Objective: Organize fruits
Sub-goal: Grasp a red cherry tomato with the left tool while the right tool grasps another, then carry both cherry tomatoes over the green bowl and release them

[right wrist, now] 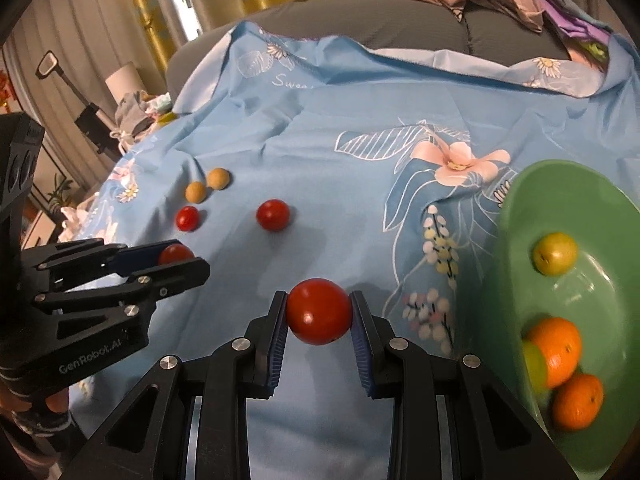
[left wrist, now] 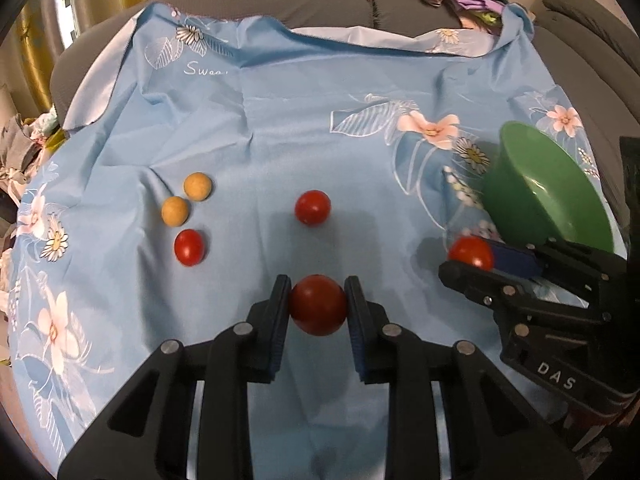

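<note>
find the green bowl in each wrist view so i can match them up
Left wrist view: the green bowl sits at the right edge, tilted, just above the right gripper.
Right wrist view: the green bowl fills the right side, with oranges and greenish fruits inside.
Shared landmark: the pink flower print on the blue cloth, left of the bowl.

Both grippers [left wrist: 318, 308] [right wrist: 319, 312] are black plastic with silver screws and blue ribbed pads [right wrist: 278, 344]; white lettering marks their bodies.
</note>
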{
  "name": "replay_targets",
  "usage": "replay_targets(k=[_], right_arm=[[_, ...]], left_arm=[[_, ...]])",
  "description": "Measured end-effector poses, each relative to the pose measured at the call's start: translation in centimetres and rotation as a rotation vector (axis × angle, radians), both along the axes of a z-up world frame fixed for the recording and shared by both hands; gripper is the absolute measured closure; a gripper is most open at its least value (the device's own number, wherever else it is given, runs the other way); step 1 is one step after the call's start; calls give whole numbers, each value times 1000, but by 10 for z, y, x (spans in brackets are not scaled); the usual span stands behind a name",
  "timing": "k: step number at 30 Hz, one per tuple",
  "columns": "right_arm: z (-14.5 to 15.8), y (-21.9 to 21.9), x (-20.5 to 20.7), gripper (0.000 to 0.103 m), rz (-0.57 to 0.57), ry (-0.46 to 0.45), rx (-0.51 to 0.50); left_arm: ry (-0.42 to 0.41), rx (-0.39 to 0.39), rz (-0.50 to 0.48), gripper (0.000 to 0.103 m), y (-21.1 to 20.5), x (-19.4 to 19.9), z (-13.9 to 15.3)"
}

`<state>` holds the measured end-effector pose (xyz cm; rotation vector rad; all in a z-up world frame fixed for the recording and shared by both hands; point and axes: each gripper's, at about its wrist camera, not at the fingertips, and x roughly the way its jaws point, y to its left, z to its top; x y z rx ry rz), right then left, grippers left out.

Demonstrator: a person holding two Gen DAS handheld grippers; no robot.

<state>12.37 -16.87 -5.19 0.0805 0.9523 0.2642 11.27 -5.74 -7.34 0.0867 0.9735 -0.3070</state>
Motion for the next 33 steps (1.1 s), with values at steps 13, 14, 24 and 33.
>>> replay_targets(k=[13, 14, 24, 33], right_arm=[[33, -6, -46, 71, -13, -80, 32], [34, -6, -48, 71, -14, -84, 34], [51, -19, -64, 71, -43, -134, 50], [59, -39, -70, 71, -87, -160, 54]], left_arm=[[-38, -3, -23, 76, -8, -47, 26], [-40, -3, -24, 76, -8, -50, 28], [-80, 10, -48, 76, -20, -64, 43], [-101, 21, -95, 76, -42, -64, 51]])
